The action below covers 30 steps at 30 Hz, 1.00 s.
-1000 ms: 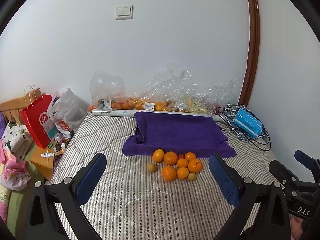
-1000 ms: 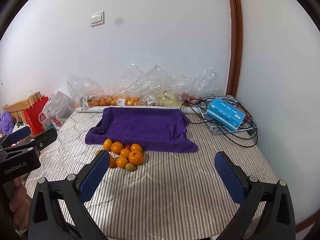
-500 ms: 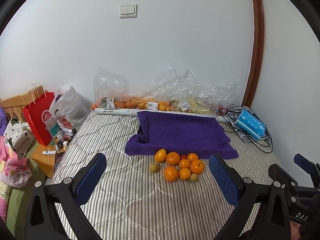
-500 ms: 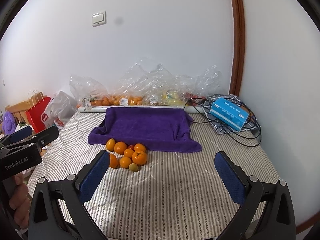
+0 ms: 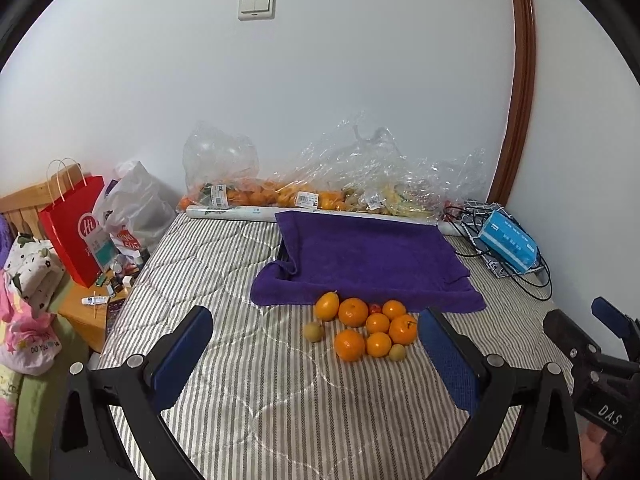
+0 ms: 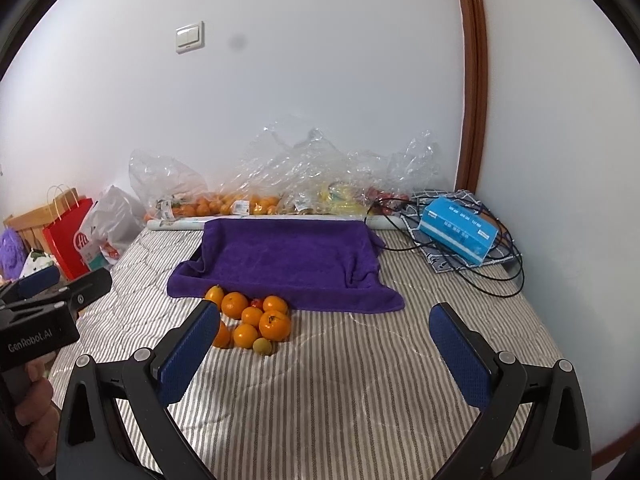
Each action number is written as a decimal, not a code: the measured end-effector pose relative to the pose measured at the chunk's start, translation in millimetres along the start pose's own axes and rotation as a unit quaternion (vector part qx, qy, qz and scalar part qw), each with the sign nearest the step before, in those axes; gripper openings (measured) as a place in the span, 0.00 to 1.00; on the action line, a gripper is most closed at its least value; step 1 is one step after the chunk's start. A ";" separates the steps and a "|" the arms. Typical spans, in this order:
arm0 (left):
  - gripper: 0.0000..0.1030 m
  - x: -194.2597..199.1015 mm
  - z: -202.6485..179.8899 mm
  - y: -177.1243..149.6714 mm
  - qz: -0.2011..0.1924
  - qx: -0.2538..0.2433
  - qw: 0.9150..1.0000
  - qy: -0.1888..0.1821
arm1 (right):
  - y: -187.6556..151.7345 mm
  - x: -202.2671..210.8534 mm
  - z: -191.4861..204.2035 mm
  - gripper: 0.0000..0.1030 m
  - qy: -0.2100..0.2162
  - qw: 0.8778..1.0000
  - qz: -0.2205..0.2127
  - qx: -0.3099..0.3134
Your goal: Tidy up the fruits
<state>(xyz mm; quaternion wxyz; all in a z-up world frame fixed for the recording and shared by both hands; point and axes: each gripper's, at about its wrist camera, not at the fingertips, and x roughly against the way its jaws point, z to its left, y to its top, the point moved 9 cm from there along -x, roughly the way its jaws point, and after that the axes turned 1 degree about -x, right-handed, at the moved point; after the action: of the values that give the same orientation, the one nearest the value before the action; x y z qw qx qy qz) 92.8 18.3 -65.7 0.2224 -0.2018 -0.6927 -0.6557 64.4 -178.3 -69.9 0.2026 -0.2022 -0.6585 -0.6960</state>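
Note:
A pile of oranges (image 5: 362,326) (image 6: 254,318) with two small greenish fruits (image 5: 313,331) and a small red one lies on the striped mattress, just in front of a purple towel (image 5: 368,256) (image 6: 288,256) draped over a tray. My left gripper (image 5: 316,354) is open and empty, held above the mattress short of the pile. My right gripper (image 6: 324,350) is open and empty, to the right of the pile; its left finger (image 6: 188,350) hides part of one orange.
Clear plastic bags of fruit (image 5: 320,188) line the wall behind the towel. A blue box (image 6: 460,232) sits on black cables at the right. A red paper bag (image 5: 76,228) and clutter stand off the mattress's left edge.
Both grippers have moved slightly forward and the views tilted; the fruit pile sits a little lower and closer in both views. Nothing was grasped.

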 end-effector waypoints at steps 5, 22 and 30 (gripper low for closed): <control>1.00 -18.6 3.5 -3.7 0.009 -0.001 1.000 -0.008 | -3.5 -19.1 2.0 1.00 0.015 1.000 0.007 -0.004; 0.96 -109.8 46.4 -37.2 0.088 0.017 0.996 -0.002 | -41.6 -101.9 15.0 0.96 0.026 0.997 0.071 0.000; 0.96 -143.3 67.4 -53.7 0.118 0.034 0.992 0.004 | -71.7 -142.5 32.0 0.74 0.051 0.991 0.123 0.004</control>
<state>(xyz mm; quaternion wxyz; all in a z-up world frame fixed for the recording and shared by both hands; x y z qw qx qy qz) 176.6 84.2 -194.5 0.3075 -0.2721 -0.6848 -0.6021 144.7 -140.5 -206.3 0.3209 -0.2456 -0.6202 -0.6723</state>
